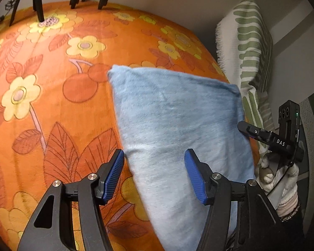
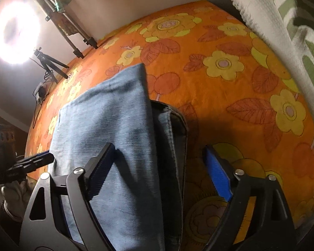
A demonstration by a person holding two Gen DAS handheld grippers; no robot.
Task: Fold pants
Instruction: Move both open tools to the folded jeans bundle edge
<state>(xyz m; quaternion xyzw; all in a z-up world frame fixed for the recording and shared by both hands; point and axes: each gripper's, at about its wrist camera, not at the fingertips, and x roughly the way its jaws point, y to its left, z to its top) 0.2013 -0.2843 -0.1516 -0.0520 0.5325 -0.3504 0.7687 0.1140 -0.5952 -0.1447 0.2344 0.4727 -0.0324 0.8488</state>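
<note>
Light blue denim pants (image 1: 178, 125) lie folded into a thick stack on the orange flowered bedspread (image 1: 62, 83). My left gripper (image 1: 155, 177) hovers open over the stack's near left edge: one blue pad is above the bedspread, the other above the denim. In the right wrist view the pants (image 2: 115, 129) show a darker waistband edge on their right side. My right gripper (image 2: 159, 173) stands wide open astride that edge, left finger over denim, right finger over the bedspread (image 2: 240, 83). Each gripper shows in the other's view, right gripper (image 1: 253, 132) and left gripper (image 2: 46, 159), both held by gloved hands.
A white blanket with green stripes (image 1: 249, 48) is piled along the bed's right side and also shows in the right wrist view as the striped blanket (image 2: 293, 21). Tripod legs (image 1: 37, 4) stand on the far edge of the bed. A bright ring light (image 2: 16, 33) glows at the left.
</note>
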